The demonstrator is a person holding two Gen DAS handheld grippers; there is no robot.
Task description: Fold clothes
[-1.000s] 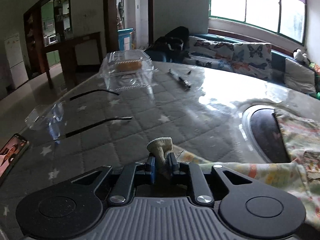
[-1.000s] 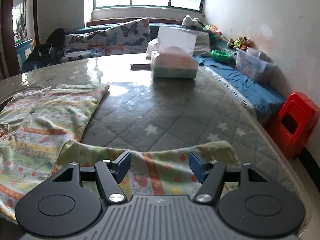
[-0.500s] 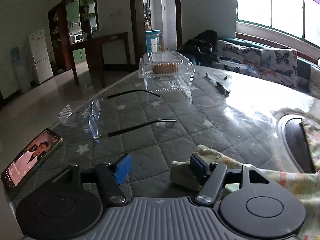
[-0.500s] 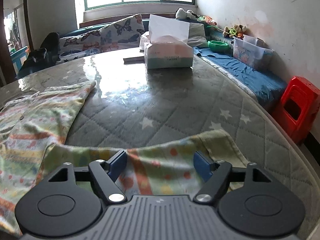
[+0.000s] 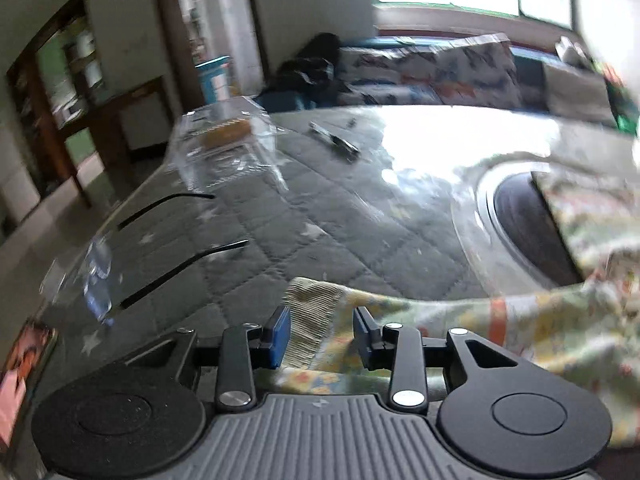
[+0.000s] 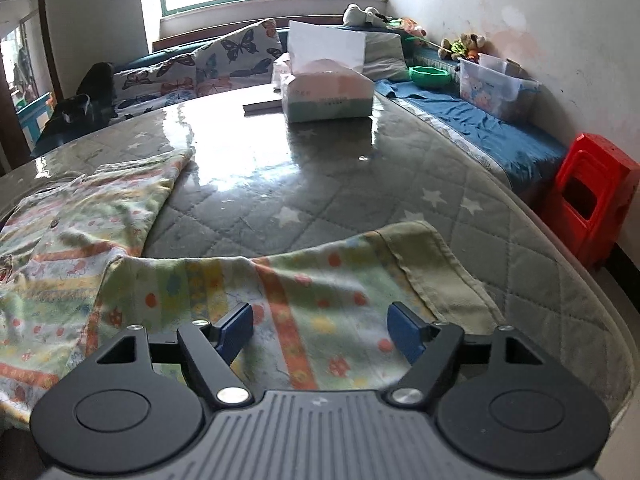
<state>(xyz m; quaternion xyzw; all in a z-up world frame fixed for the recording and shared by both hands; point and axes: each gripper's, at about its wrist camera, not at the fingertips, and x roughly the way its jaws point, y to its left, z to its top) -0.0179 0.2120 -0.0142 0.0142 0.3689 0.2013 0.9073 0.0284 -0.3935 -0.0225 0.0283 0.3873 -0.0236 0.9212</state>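
The patterned garment (image 6: 132, 248) lay spread on the quilted tabletop (image 6: 320, 200), well short of the tissue box (image 6: 326, 94). The left tongs (image 5: 320, 334) stood partly apart around its ribbed cuff (image 5: 312, 304), not clamping. The right tongs (image 6: 320, 330) gaped wide over a sleeve (image 6: 304, 280), gripping nothing.

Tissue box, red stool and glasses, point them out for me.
Tissue box (image 6: 328, 94): right wrist view, front face.
Red stool (image 6: 592, 196): right wrist view, its side panel.
Glasses (image 5: 180, 270): left wrist view, nearer black temple arm.
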